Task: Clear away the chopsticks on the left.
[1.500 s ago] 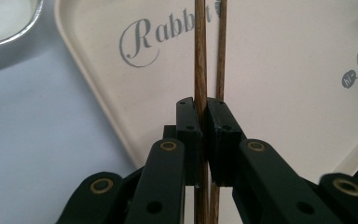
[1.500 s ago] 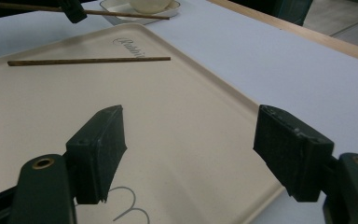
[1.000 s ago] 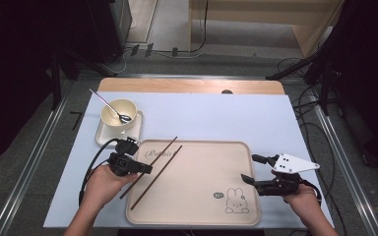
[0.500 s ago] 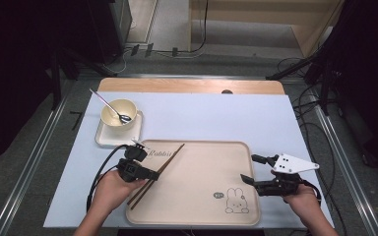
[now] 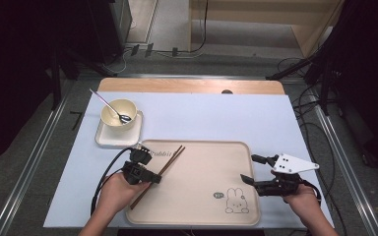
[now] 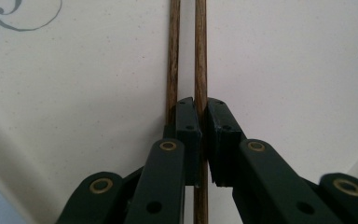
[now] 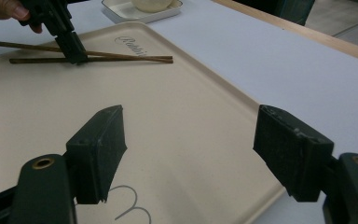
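Clamping chopsticks [image 5: 163,169] on tray [image 5: 197,216], left tongs [image 5: 150,179], right tongs [image 5: 248,169] apart, bowl [image 5: 114,112] with spoon [image 5: 109,106] beyond

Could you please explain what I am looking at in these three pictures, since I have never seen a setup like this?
A person sits at a table and holds a hand tool with black tongs in each hand. One camera looks down from above; the other two ride on the tools and look along their tongs.

On the table lie a beige tray with a rabbit drawing and, behind it, a bowl with a spoon on a small square plate.

The left tongs are shut on one of two wooden chopsticks, low over the tray; the second stick lies just beside them. The right tongs stand open over the tray's right edge, holding nothing.
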Demonstrator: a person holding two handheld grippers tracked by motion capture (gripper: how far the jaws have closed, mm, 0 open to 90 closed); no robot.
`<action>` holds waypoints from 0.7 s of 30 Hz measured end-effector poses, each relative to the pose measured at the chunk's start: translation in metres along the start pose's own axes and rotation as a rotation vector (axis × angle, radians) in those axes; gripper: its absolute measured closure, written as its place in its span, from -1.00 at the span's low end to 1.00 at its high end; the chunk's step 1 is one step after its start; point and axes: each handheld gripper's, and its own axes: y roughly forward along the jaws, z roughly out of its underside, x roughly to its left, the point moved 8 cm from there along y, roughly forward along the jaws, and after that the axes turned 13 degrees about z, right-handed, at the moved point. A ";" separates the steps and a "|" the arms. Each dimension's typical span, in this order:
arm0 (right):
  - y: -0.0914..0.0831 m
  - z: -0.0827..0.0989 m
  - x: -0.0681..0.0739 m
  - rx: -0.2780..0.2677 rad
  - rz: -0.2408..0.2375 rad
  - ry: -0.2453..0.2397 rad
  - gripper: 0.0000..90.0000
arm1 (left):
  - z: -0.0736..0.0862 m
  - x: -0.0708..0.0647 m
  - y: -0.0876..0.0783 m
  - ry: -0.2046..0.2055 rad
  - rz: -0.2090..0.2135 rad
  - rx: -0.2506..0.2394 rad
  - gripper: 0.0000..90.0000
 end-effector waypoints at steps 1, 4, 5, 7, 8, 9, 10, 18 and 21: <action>0.000 0.000 0.000 -0.001 0.000 0.001 -0.44 | 0.000 0.000 0.001 -0.001 -0.004 0.001 0.90; 0.000 0.000 0.000 0.002 0.000 0.001 -0.44 | 0.000 0.001 0.002 -0.004 -0.006 0.000 0.90; 0.000 0.000 0.000 0.002 0.000 0.002 -0.44 | 0.000 0.001 0.002 -0.003 -0.005 0.000 0.90; 0.000 0.000 0.000 0.000 -0.001 0.000 -0.44 | 0.000 0.001 0.003 -0.001 -0.005 0.001 0.90; 0.000 0.000 0.000 0.000 -0.001 0.000 -0.44 | 0.000 0.001 0.003 -0.001 -0.004 0.000 0.89; 0.000 0.000 0.000 0.000 -0.001 -0.001 -0.44 | 0.000 0.000 0.003 -0.001 -0.003 0.000 0.87; 0.000 0.000 0.000 0.000 -0.001 -0.001 -0.44 | 0.000 0.000 0.003 0.001 -0.004 -0.002 0.86; 0.000 0.000 0.000 0.000 -0.001 0.000 -0.44 | 0.001 0.000 0.002 0.006 0.003 0.005 0.83; 0.000 0.000 0.000 -0.001 -0.001 0.003 -0.44 | 0.000 -0.001 -0.001 0.015 0.007 -0.003 0.78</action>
